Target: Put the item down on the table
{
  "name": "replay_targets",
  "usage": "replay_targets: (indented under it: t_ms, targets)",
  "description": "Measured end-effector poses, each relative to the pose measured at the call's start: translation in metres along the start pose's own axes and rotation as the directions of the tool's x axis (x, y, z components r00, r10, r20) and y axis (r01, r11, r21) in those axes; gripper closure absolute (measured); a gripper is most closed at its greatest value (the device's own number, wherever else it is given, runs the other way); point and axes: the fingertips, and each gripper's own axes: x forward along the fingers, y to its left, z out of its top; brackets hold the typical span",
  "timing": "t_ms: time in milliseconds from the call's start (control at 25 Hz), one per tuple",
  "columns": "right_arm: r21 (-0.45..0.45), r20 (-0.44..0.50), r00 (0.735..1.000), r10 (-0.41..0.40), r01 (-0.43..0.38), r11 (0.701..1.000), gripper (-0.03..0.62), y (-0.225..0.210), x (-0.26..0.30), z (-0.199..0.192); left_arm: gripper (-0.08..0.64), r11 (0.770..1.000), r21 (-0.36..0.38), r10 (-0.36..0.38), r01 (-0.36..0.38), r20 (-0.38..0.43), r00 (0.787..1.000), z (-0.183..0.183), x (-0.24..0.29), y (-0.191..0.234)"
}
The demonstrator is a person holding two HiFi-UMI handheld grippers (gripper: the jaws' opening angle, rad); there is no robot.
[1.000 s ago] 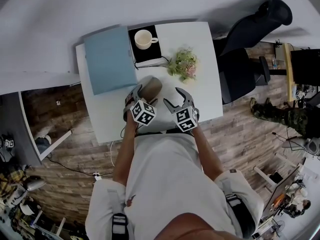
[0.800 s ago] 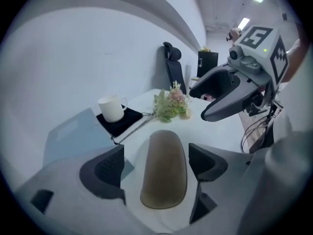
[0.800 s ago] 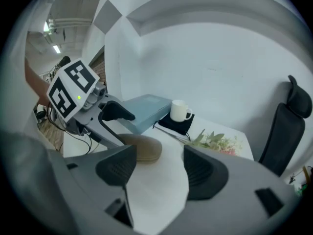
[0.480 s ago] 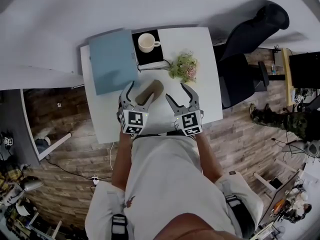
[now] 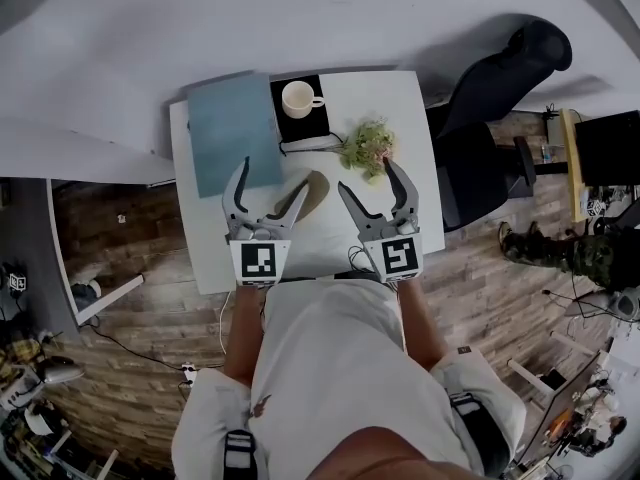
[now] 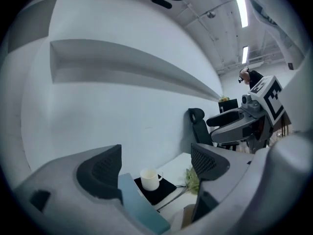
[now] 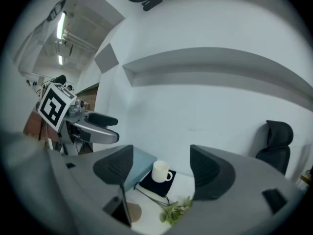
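Note:
The item, a flat tan oval piece (image 5: 303,194), lies on the white table (image 5: 412,213) with nothing holding it. It also shows low in the left gripper view as the tan piece (image 6: 188,217), and in the right gripper view (image 7: 132,212). My left gripper (image 5: 272,175) hangs above the table's near side, open, jaws spread, nothing between them (image 6: 156,165). My right gripper (image 5: 367,174) is level with it to the right. Its jaws have just been opening and stand apart and empty (image 7: 161,168).
A blue folder (image 5: 232,133) covers the table's left part. A white mug (image 5: 298,98) stands on a black pad (image 5: 302,120) at the back, with a cable beside it. A green plant sprig (image 5: 368,146) lies right of centre. A black office chair (image 5: 500,68) stands beyond the right edge.
The left gripper was around the tan piece on the table, then let go. Both grippers have lifted up and back toward the person. The piece stays lying on the table.

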Motion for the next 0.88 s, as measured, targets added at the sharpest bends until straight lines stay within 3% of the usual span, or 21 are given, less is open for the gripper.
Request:
replay_targets:
  t_ms: [240,880]
  targets:
    - [0.012,0.103,0.995,-0.007,0.005,1.000,0.239,0.000,-0.004,0.036,0.101,0.998,-0.023,0.065,-0.063,0.069,0.996,0.027,-0.016,0.014]
    - [-0.018,0.149,0.988,-0.032,0.036,0.999,0.244,0.017,0.002,0.064,0.101,0.996,0.005,0.085,-0.086,0.119,0.989,0.047,-0.032,0.033]
